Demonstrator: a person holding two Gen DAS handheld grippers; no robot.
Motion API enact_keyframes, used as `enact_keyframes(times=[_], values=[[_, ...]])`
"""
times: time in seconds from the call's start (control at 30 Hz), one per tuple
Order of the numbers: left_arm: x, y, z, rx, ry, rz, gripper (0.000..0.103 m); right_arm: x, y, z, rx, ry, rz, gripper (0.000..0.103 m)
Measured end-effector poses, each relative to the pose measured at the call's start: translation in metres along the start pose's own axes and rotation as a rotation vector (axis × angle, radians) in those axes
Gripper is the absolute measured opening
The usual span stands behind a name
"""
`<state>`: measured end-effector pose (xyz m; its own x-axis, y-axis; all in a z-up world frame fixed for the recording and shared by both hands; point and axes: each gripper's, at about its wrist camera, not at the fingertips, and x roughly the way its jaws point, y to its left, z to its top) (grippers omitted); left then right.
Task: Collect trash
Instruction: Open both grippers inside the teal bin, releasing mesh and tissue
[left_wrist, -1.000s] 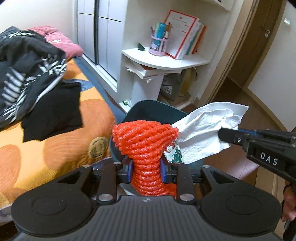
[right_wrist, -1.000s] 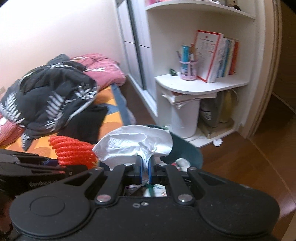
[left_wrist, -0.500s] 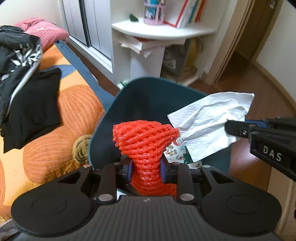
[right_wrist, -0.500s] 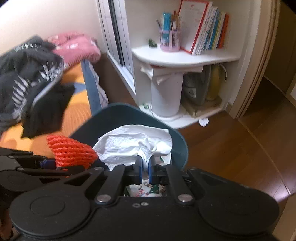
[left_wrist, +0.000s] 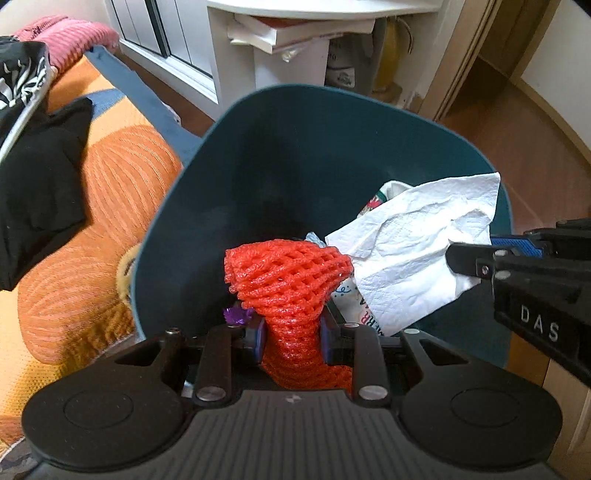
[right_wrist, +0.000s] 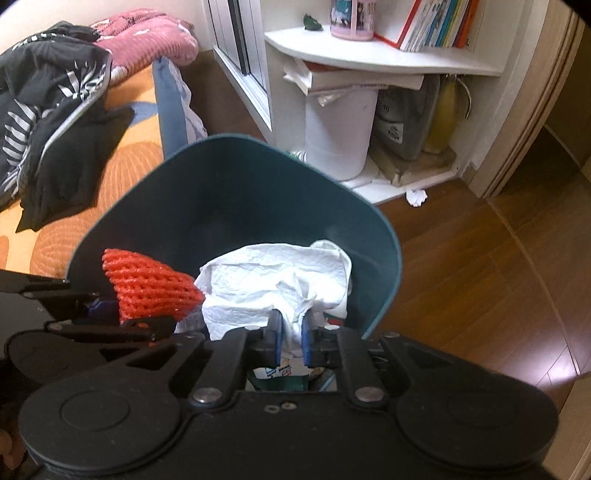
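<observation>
My left gripper (left_wrist: 291, 334) is shut on a red foam net (left_wrist: 288, 273) and holds it over the open mouth of a dark teal trash bin (left_wrist: 295, 147). My right gripper (right_wrist: 290, 341) is shut on a crumpled white tissue (right_wrist: 273, 284) and holds it over the same bin (right_wrist: 229, 184), to the right of the net (right_wrist: 147, 291). The tissue also shows in the left wrist view (left_wrist: 413, 243). Printed wrappers (left_wrist: 354, 302) lie inside the bin under both items.
An orange-patterned bed (left_wrist: 92, 206) with black clothes (left_wrist: 33, 173) lies left of the bin. A white corner shelf (right_wrist: 369, 59) with books, a white cylinder (right_wrist: 338, 133) and bottles stands behind it. A small white scrap (right_wrist: 416, 195) lies on the wooden floor.
Both grippers have moved forward and down over the bin, which now fills the middle of both views. Each still holds its item. The right jaws stand a little wider apart around the tissue.
</observation>
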<state>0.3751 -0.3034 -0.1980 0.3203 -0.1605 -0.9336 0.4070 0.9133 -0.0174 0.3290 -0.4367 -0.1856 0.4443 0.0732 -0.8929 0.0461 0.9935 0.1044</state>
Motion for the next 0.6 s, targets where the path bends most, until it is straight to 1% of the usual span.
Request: enact_keyframes(times=[0.2,0.23,0.27,0.3,0.37,0.43,0.6], values=[[0.010,-0.002,0.000,-0.007,0.036,-0.002,0.031,0.009,-0.004,-0.006,0.031,0.031,0.010,0.020],[0.010,-0.002,0.000,-0.010,0.037,-0.004,0.034,0.009,-0.004,-0.007,0.032,0.030,0.011,0.020],[0.010,-0.003,-0.001,-0.012,0.036,-0.006,0.041,0.008,-0.004,-0.008,0.033,0.027,0.015,0.020],[0.008,-0.004,-0.002,-0.009,0.028,-0.011,0.045,0.007,-0.004,-0.009,0.035,0.026,0.021,0.021],[0.004,-0.008,-0.003,0.003,0.013,-0.011,0.059,0.005,-0.004,-0.010,0.038,0.022,0.026,0.023],[0.001,-0.011,-0.004,0.007,0.003,-0.002,0.060,0.001,-0.004,-0.011,0.042,0.014,0.024,0.023],[-0.016,-0.010,-0.009,0.009,-0.025,-0.030,0.060,-0.014,-0.010,-0.014,0.069,-0.011,0.050,0.025]])
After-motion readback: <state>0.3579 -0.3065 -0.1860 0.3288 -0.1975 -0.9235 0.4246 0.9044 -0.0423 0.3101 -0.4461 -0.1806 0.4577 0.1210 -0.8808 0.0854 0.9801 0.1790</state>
